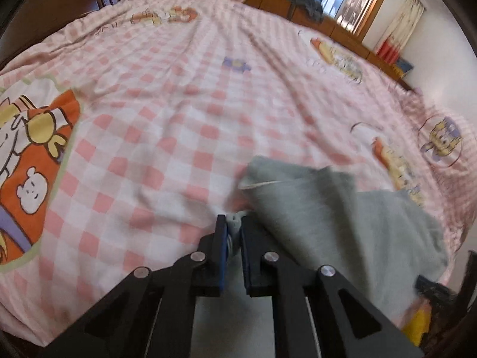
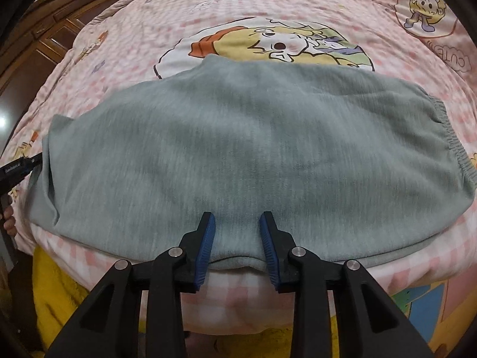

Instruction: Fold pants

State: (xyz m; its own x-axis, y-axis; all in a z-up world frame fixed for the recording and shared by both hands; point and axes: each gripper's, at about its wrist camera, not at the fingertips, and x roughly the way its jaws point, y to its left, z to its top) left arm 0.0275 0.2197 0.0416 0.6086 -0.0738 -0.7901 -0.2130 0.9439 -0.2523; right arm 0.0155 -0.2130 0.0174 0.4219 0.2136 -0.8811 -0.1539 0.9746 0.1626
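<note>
The left gripper (image 1: 232,223) pinches the grey sweatpants (image 2: 238,149) by little cloth; the right gripper (image 2: 237,223) gapes astride their edge, so a tug could skew them

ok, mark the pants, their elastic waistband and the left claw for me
pants (image 2: 238,137): right wrist view, middle of the grey cloth.
elastic waistband (image 2: 453,140): right wrist view, gathered edge at right.
left claw (image 1: 234,228): left wrist view, between the tips, pinching grey cloth.

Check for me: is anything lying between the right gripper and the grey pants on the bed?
Nothing visible. The right gripper already straddles the near edge of the grey pants, jaws apart with bare fabric between them. The left gripper is shut on cloth at the pants' left end.
</note>
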